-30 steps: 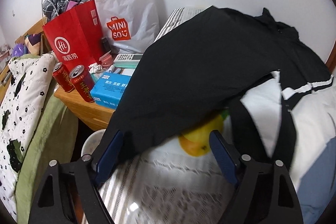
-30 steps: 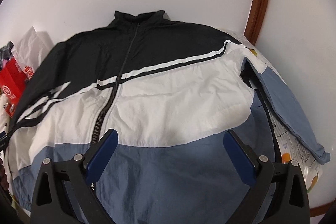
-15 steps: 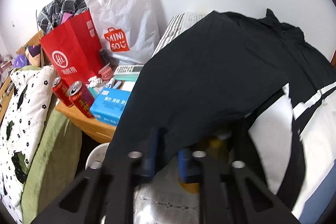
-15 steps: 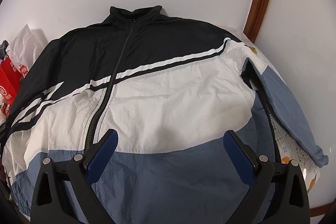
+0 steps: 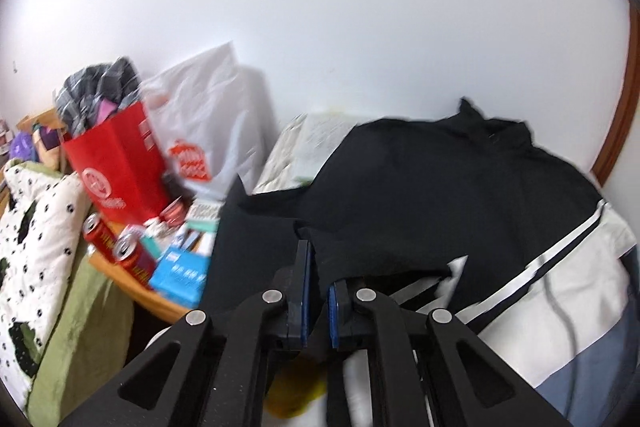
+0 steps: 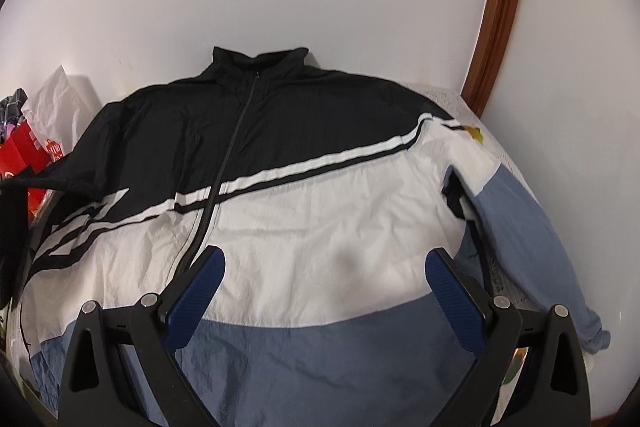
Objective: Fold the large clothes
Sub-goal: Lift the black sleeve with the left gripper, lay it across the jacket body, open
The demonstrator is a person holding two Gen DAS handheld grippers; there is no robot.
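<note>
A black, white and blue zip jacket [image 6: 320, 203] lies front up on the bed, collar toward the wall. Its right sleeve [image 6: 520, 235] lies along the bed's right side. My left gripper [image 5: 318, 269] is shut on the black left sleeve [image 5: 280, 239] and holds it lifted off the bed; the jacket body [image 5: 460, 195] spreads to its right. My right gripper [image 6: 324, 269] is open and empty, hovering over the jacket's white and blue lower front.
A wooden side table [image 5: 132, 291] at the left holds a red paper bag [image 5: 116, 171], a white plastic bag [image 5: 208, 131], two red cans [image 5: 120, 247] and a blue box [image 5: 180, 275]. A spotted quilt [image 5: 36, 235] lies far left. A wooden frame [image 6: 500, 7] runs up the wall at right.
My left gripper closed on the black sleeve and has raised it, tilting upward. My right gripper stayed open and drew back slightly over the jacket.
</note>
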